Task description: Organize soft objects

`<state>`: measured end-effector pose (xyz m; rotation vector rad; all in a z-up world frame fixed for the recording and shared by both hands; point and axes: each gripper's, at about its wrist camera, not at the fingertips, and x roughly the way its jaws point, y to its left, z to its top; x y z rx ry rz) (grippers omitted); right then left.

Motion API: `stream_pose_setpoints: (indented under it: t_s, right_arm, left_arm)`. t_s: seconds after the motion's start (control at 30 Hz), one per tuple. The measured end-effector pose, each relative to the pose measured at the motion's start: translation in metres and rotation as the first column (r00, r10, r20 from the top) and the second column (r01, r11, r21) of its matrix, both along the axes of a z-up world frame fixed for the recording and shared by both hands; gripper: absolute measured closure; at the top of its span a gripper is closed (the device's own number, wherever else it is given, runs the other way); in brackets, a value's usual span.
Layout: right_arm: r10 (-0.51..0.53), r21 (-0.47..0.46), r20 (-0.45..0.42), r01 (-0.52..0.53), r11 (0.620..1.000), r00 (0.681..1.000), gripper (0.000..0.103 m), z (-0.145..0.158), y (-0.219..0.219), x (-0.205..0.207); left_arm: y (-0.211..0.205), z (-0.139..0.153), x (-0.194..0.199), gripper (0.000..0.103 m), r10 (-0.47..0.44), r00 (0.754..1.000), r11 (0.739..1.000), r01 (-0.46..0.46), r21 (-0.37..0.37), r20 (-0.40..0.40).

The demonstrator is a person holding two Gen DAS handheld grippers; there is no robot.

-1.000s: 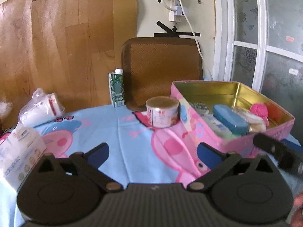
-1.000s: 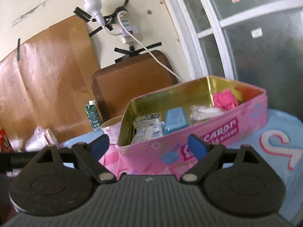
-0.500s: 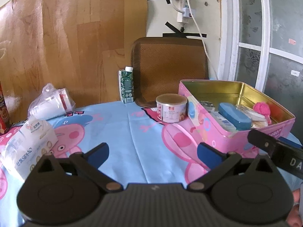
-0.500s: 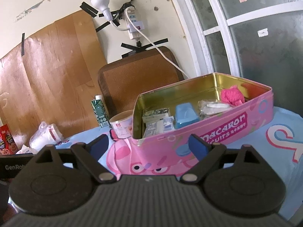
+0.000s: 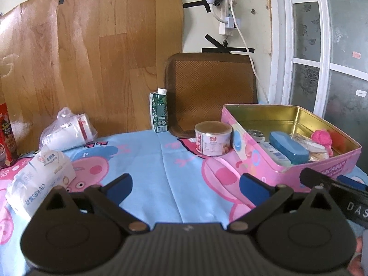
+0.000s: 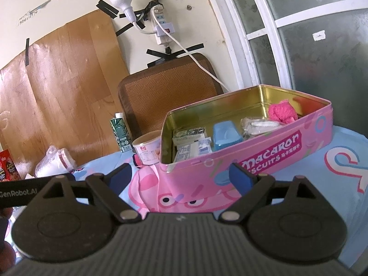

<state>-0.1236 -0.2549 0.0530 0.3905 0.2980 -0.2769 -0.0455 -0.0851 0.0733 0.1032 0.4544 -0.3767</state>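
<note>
A: Where are the two grippers?

B: Both hang above the tabletop (image 5: 147,158), with its blue cartoon cloth. The left gripper (image 5: 185,185) has its blue fingers spread wide with nothing between them. The right gripper (image 6: 178,177) is the same: fingers apart, empty, pointing at the front wall of the pink tin (image 6: 264,158).

A: And the soft things?

B: A fluffy pink ball (image 6: 281,112) lies in the tin's far right corner, beside a clear crinkled packet (image 6: 257,124). A blue case (image 6: 225,134) sits in the middle, small printed packs (image 6: 191,142) to its left. Outside the tin, a white tissue pack (image 5: 39,179) lies on the cloth at the left (close by the left gripper's left finger), and a plastic bag of white rolls (image 5: 66,131) rests further back by the wooden panel.

A: Anything else nearby?

B: A small round can (image 5: 212,141) touching or just beside the tin's left end, and a green carton (image 5: 158,110) upright behind it.
</note>
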Motion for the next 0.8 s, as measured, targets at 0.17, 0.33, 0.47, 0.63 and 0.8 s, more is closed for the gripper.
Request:
stream_pose_setpoints:
  t_s: [0.17, 0.33, 0.47, 0.63, 0.8]
  right_arm:
    - [-0.003, 0.004, -0.006, 0.003, 1.000, 1.000, 0.010, -0.0014, 0.0000, 0.0002]
    - [-0.004, 0.006, -0.010, 0.004, 1.000, 1.000, 0.009, -0.0019, -0.0006, 0.0000]
    - [-0.004, 0.006, -0.010, 0.004, 1.000, 1.000, 0.009, -0.0018, -0.0005, -0.0001]
    - [-0.009, 0.009, -0.011, 0.009, 1.000, 1.000, 0.009, -0.0037, -0.0010, -0.0001]
    - [-0.008, 0.008, -0.012, 0.008, 1.000, 1.000, 0.009, -0.0035, -0.0013, 0.0000]
  left_arm:
    - [0.0011, 0.0002, -0.0023, 0.000, 0.014, 1.000, 1.000, -0.014, -0.008, 0.016]
    - [0.0014, 0.0000, -0.0038, 0.000, 0.021, 1.000, 1.000, -0.021, -0.010, 0.018]
    - [0.0012, -0.0011, -0.0022, 0.000, -0.008, 1.000, 1.000, 0.008, -0.011, -0.010]
    - [-0.0007, -0.0022, -0.0048, 0.000, -0.029, 1.000, 1.000, 0.029, -0.006, -0.009]
    - [-0.0006, -0.0028, -0.0042, 0.000, -0.043, 0.999, 0.999, 0.043, -0.016, -0.024]
